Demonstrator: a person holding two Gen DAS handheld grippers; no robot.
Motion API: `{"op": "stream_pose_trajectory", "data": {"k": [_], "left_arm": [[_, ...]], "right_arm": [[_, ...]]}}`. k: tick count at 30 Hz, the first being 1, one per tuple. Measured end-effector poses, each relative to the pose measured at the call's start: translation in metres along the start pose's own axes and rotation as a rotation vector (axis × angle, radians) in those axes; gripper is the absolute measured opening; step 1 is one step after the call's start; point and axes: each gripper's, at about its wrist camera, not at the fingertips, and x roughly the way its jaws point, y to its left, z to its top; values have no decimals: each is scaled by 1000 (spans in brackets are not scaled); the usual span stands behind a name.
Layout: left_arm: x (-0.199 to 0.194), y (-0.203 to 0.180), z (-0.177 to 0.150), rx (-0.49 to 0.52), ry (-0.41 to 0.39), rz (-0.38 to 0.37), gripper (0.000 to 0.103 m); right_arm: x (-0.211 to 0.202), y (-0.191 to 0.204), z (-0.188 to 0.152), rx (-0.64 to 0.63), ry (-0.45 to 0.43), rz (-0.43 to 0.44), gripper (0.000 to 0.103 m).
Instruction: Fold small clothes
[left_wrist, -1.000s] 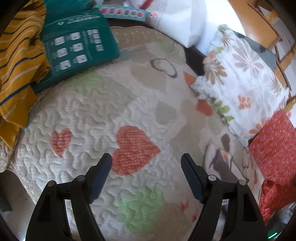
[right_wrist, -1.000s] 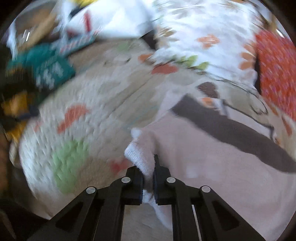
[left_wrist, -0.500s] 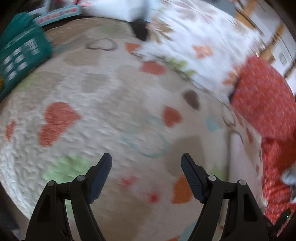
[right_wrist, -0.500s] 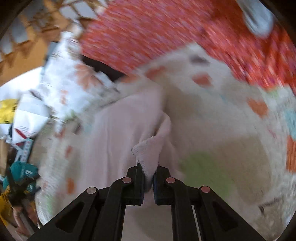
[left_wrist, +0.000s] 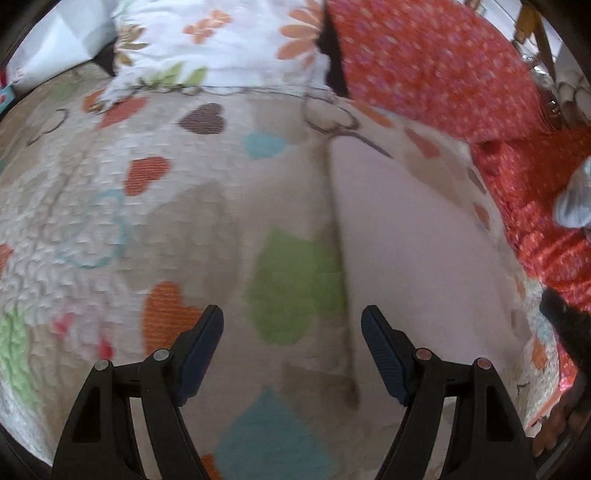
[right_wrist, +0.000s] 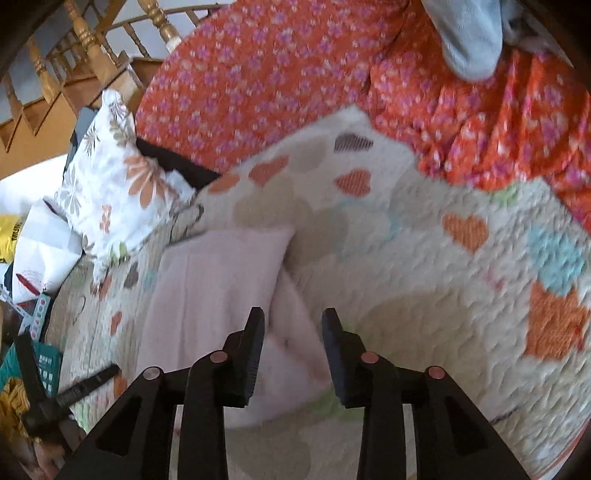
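Observation:
A pale pink small garment (right_wrist: 214, 288) lies folded flat on the heart-patterned quilt (right_wrist: 443, 295). My right gripper (right_wrist: 293, 343) hovers over its near right edge. Its jaws are opening, and the cloth lies loose beneath and between them with neither pad pressing on it. In the left wrist view the same garment (left_wrist: 413, 240) spreads to the right. My left gripper (left_wrist: 291, 354) stands open above the quilt (left_wrist: 147, 221), just left of the garment's straight left edge, with nothing between its fingers. The left gripper (right_wrist: 55, 387) also shows at the lower left of the right wrist view.
A red flowered cover (right_wrist: 277, 81) and a white flowered pillow (right_wrist: 110, 177) border the quilt's far side. A grey-blue cloth item (right_wrist: 469, 37) rests on the red cover. A teal package (right_wrist: 44, 365) lies at the left, and a wooden banister (right_wrist: 85, 48) stands behind.
My right gripper carried the garment's edge across, laid it over, and its jaws have parted off the cloth. My left gripper swept right across the quilt to the garment's left edge, staying open.

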Motion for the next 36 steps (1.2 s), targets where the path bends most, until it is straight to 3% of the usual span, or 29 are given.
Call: {"op": "stream_pose_trajectory", "data": {"k": [3,4,7,11,14,15,16,17,19,21,23,25,27,28,29,30,32,34,36], "left_arm": [[9,-3,7,-41,-2,-58,77],[14,-3,11,-63,2,-84,81],[28,-6,23,-88,14,-160,84],[50,-28,35,19,43,-218,86],[76,-45,38,53,142,-305,87],[82,-47,38,46,168,-313,87],[84,-50,38,44,154,-295,78],[82,-52,39,47,139,-277,70],[77,-48,44,20,147,-295,36],[66,-35,52,-54,145,-373,33],[50,-30,57,-56,107,-384,33],[32,-25,63,-53,60,-360,34],[24,-18,68,-52,26,-279,41],[25,-10,69,-72,14,-222,52],[28,-2,70,-98,10,-176,57],[31,8,69,-128,9,-132,60],[41,27,67,-182,44,-74,60],[40,34,64,-213,55,-98,60],[29,29,61,-176,25,-93,60]], "right_arm": [[16,1,16,21,54,40,62],[27,1,20,30,83,64,64],[69,0,25,34,168,93,65],[123,-9,26,87,282,189,65],[150,-10,30,87,309,270,65],[158,-8,30,86,315,300,60],[166,-14,30,89,320,322,43],[175,-17,30,99,341,348,36],[186,-9,29,123,368,393,26],[187,5,34,116,359,403,25],[181,25,43,101,325,455,24],[174,45,50,84,295,521,23],[160,68,51,26,254,552,24],[157,76,51,-6,237,528,30],[157,84,48,-43,219,477,33],[160,89,45,-74,207,413,39],[166,91,40,-103,211,312,41],[160,87,41,-108,191,283,41],[142,86,46,-115,141,271,41]]}}
